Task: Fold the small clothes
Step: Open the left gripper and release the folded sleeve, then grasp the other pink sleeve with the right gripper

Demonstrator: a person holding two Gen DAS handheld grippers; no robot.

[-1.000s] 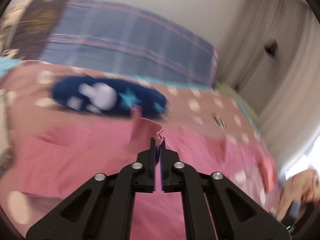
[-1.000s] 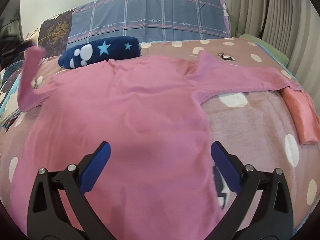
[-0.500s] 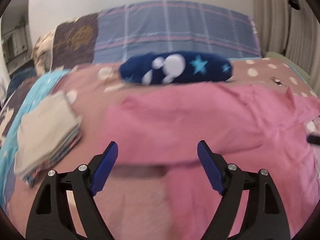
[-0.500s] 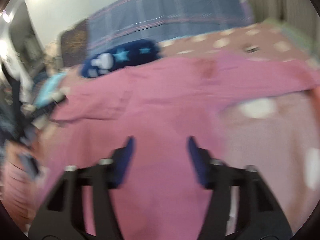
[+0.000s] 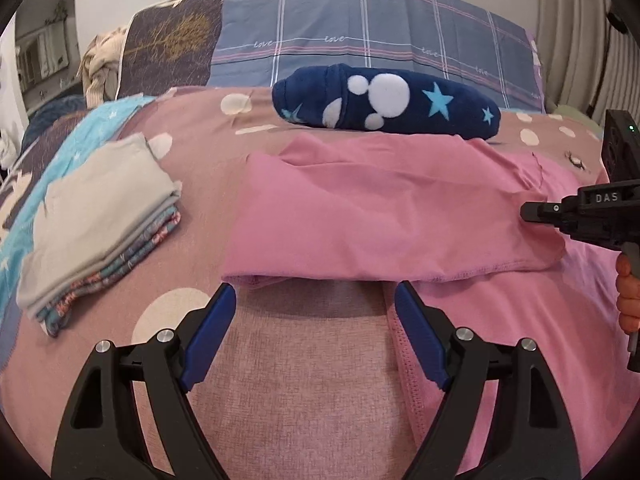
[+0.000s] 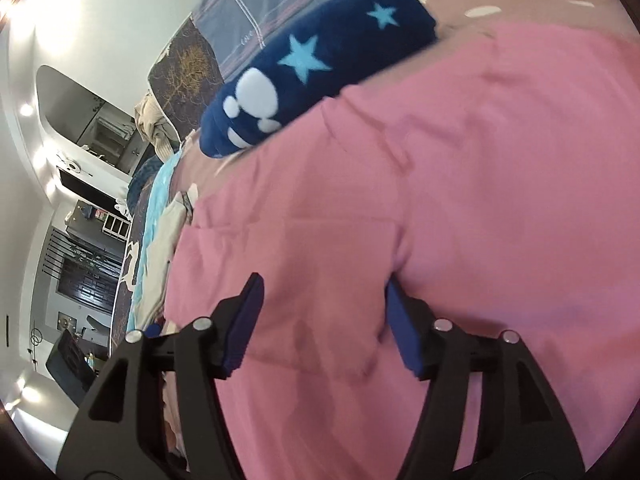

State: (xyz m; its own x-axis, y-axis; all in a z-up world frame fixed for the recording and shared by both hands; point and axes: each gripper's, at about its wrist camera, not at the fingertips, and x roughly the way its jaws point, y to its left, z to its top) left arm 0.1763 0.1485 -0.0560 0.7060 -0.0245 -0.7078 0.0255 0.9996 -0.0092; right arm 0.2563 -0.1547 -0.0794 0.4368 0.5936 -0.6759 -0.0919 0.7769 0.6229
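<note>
Pink shirt (image 5: 384, 208) lies spread on the bed (image 5: 304, 380), on a dusty-pink bedspread with pale dots. One sleeve is folded across the body of the shirt; its cuff end rests on the right-hand part of the garment.

Left gripper (image 5: 312, 300) sits low, just in front of the shirt's near folded edge, jaws wide apart, nothing between them. Blue fingers (image 5: 208, 332) hang over bare bedspread, the right-hand finger over the shirt's hem.

Right gripper (image 6: 324, 292) is tilted and close over the shirt, jaws apart. Pink cloth fills the gap between the fingers, and the shirt bulges against the right-hand finger (image 6: 404, 332); no pinch on it. Seen from the left camera, the right gripper (image 5: 532, 213) comes in from the right, its tip touching the shirt near the folded sleeve's end.

Beyond the shirt, touching its far edge: a navy plush roll (image 5: 384, 100) with white dots and light-blue stars. Behind that, plaid pillows (image 5: 360, 40).

Left of the shirt, well apart: a stack of folded clothes (image 5: 96, 216), grey piece on top.
</note>
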